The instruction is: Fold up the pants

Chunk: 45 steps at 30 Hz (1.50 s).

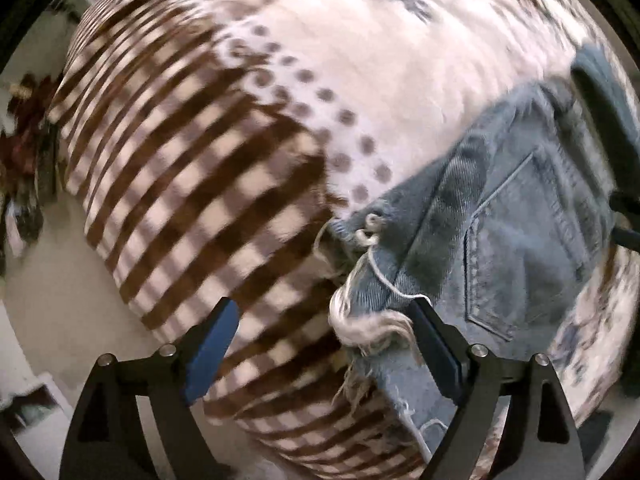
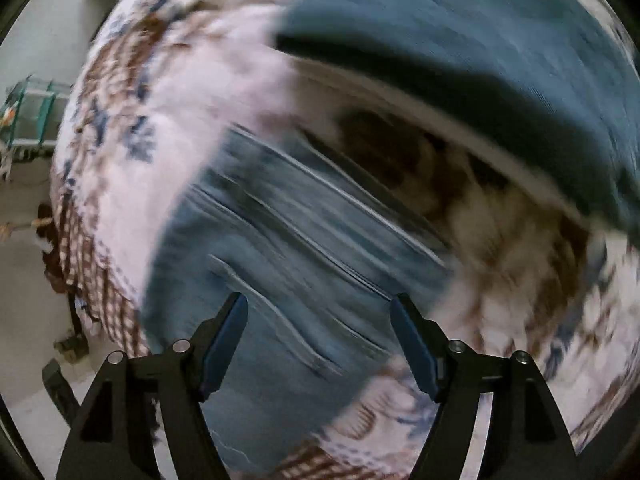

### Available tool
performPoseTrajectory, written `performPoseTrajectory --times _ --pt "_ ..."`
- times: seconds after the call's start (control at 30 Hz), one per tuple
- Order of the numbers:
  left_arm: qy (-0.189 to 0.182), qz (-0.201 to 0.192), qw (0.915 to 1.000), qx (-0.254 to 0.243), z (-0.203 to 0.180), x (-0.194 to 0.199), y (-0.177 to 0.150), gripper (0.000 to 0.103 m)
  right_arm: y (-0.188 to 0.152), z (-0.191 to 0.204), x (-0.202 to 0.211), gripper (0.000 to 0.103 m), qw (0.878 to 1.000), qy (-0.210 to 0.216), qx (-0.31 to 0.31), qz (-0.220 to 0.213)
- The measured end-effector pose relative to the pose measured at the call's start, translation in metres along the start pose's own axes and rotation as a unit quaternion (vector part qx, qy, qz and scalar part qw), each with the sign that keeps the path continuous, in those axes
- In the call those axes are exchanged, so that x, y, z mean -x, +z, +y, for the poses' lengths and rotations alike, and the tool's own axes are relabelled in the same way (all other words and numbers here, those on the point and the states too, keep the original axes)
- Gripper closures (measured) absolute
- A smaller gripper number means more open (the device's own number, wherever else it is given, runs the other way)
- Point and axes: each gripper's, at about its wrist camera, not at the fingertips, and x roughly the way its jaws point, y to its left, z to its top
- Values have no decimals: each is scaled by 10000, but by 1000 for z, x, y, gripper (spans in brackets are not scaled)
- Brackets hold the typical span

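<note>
Light blue denim pants (image 1: 512, 240) with frayed white hems and a back pocket lie on a patterned blanket (image 1: 200, 184). My left gripper (image 1: 324, 320) is open just above a frayed hem (image 1: 372, 328), which lies between its fingers. In the right wrist view, blurred by motion, the denim (image 2: 280, 264) lies under my open right gripper (image 2: 320, 316). A darker teal cloth (image 2: 480, 40) lies raised at the upper right, and I cannot tell whether it is part of the pants.
The blanket has brown checks, dots and blue-brown patterns and covers a raised surface. Pale floor (image 1: 60, 300) shows at the left, with dark red clutter (image 1: 24, 136) beside it. A green rack (image 2: 32, 108) stands at the far left.
</note>
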Motion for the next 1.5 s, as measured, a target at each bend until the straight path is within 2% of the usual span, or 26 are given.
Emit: performPoseTrajectory --times 0.03,0.1,0.17,0.2,0.27,0.3,0.37,0.4,0.47,0.53,0.6,0.63,0.67,0.73,0.8,0.9,0.93,0.97,1.03,1.13,1.2,1.3,1.33,1.37,1.47,1.5 --pt "40 -125 9999 29 3 1 -2 18 -5 -14 -4 27 9999 -20 -120 74" --pt "444 -316 9983 222 20 4 -1 44 -12 -32 -12 27 9994 -56 -310 128" --pt "787 -361 9944 602 46 9 8 47 -17 -47 -18 27 9990 -196 -377 110" --pt "827 -437 9924 799 58 16 8 47 -18 -51 -19 27 9989 -238 -388 98" --pt "638 -493 9900 1161 84 30 4 47 -22 -59 -22 27 9989 -218 -416 77" --pt "313 -503 9894 1326 93 41 -4 47 -24 -61 -22 27 9988 -175 -449 75" --pt "-279 -661 9886 1325 85 58 -11 46 -28 -63 -24 27 9987 -53 -496 73" --pt "-527 -642 9912 1029 71 65 -21 41 -30 -62 -25 27 9988 -14 -492 69" --pt "-591 -519 9961 399 47 63 -32 30 -35 -62 -26 27 9988 24 -475 66" --pt "-320 -382 9981 -360 18 51 -43 29 -40 -62 -29 27 9989 41 -459 105" --pt "34 -220 9967 -781 4 37 -45 29 -45 -62 -32 27 9989 -10 -441 146" --pt "290 -203 9960 -816 4 33 -46 29 -47 -63 -33 27 9990 -49 -419 169" --pt "466 -218 9963 -689 14 31 -46 29 -45 -63 -32 27 9990 -78 -410 175" --pt "590 -304 9977 -118 49 32 -37 28 -48 -64 -31 27 9990 -105 -407 158" --pt "585 -378 9966 431 89 39 -36 24 -46 -65 -30 27 9989 -81 -437 139" --pt "1198 -577 9903 411 111 51 -51 24 -51 -76 -32 27 9984 64 -541 149" --pt "1161 -556 9907 437 119 55 -58 23 -51 -80 -32 27 9982 82 -577 157" --pt "1034 -500 9919 536 130 61 -70 24 -52 -82 -33 27 9979 115 -620 151" --pt "549 -337 9948 788 142 66 -78 24 -54 -85 -32 27 9976 254 -640 100" --pt "-407 96 9917 1216 140 66 -139 24 -55 -86 -31 27 9972 427 -617 13" --pt "-1136 606 9807 1472 132 52 -181 24 -55 -88 -33 27 9969 487 -621 -13" --pt "-1632 1197 9657 1626 118 35 -230 24 -59 -95 -28 27 9971 484 -590 -60" --pt "-1718 1263 9626 1673 117 32 -232 24 -64 -98 -26 27 9969 545 -559 -75" --pt "-1845 1331 9580 1747 108 37 -250 24 -63 -104 -22 27 9968 590 -530 -76" --pt "-2342 1554 9382 2018 95 30 -278 24 -63 -119 -22 27 9965 712 -441 -53" --pt "-2365 1581 9365 2052 96 26 -273 24 -60 -121 -22 27 9961 769 -424 -43"
